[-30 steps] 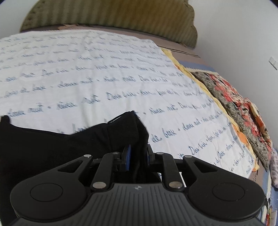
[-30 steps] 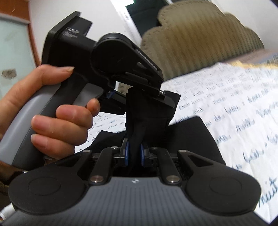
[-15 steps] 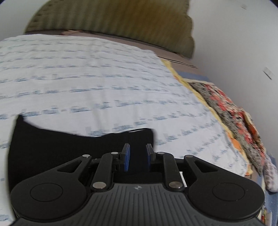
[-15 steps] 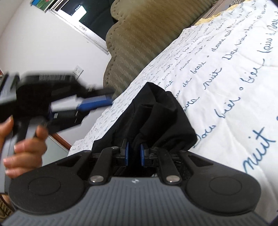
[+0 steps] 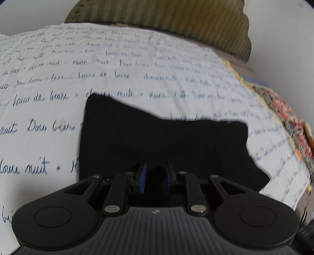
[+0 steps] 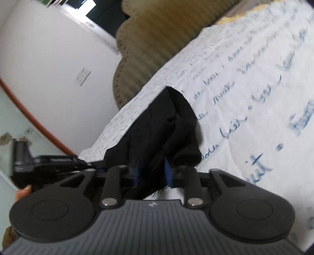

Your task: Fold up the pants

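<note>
Left wrist view: the black pants (image 5: 162, 145) lie flat on the white script-printed bedsheet (image 5: 98, 78), filling the centre of the frame. The left gripper (image 5: 155, 177) sits at 6 o'clock over the near edge of the fabric, jaws parted with a clear gap; whether any cloth sits between the blue pads (image 5: 141, 177) cannot be told. An olive headboard (image 5: 166, 17) stands at 12 o'clock, a patterned blanket (image 5: 286, 113) at 3 o'clock.

Right wrist view: the right gripper (image 6: 152, 174) has its jaws partly apart, bunched pants (image 6: 162, 127) fabric between them, heaped toward 12 o'clock. The left gripper (image 6: 49, 164) appears at 9 o'clock, blurred.
</note>
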`<act>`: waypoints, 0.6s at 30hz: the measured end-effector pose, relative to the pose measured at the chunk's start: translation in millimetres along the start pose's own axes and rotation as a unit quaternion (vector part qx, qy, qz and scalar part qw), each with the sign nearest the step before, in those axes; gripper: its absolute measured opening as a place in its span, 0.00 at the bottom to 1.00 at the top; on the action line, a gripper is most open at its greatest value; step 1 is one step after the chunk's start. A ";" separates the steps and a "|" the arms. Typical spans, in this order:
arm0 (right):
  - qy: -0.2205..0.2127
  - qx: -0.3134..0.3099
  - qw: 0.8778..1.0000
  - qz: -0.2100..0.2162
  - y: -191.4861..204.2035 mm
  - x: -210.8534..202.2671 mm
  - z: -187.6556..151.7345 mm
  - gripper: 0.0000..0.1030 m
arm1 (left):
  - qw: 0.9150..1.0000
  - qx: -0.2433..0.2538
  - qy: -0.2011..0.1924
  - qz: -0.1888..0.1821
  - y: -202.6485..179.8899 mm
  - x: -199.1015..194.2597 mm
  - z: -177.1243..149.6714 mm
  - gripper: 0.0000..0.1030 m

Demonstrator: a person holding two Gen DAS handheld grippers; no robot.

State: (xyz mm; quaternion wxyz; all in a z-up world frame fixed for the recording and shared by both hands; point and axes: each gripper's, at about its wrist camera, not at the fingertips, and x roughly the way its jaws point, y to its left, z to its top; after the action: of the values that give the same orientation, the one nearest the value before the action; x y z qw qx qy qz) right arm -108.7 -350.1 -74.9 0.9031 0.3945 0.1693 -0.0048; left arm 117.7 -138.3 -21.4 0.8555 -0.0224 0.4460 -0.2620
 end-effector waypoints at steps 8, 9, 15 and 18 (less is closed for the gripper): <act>-0.039 -0.140 0.987 -0.068 33.6 -31.8 29.1 0.32 | 0.997 0.071 -0.026 0.024 -18.4 -5.5 -28.3 0.39; -0.031 -0.143 0.987 -0.068 36.2 -23.2 29.3 0.32 | 0.996 0.078 -0.029 0.021 -21.5 -7.7 -29.4 0.48; 0.013 -0.135 0.986 -0.094 27.1 15.2 27.4 0.35 | 0.991 0.112 -0.059 0.036 -33.0 -22.5 -36.4 0.72; 0.007 -0.123 0.989 -0.078 24.9 18.2 28.0 0.10 | 0.994 0.092 -0.060 0.027 -28.5 -22.8 -33.4 0.72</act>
State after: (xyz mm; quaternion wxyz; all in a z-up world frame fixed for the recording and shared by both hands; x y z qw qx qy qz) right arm -79.5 -350.7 -45.2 0.9406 0.2657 0.2050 -0.0516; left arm 69.1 -145.6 -16.6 0.8859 0.0528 0.3681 -0.2774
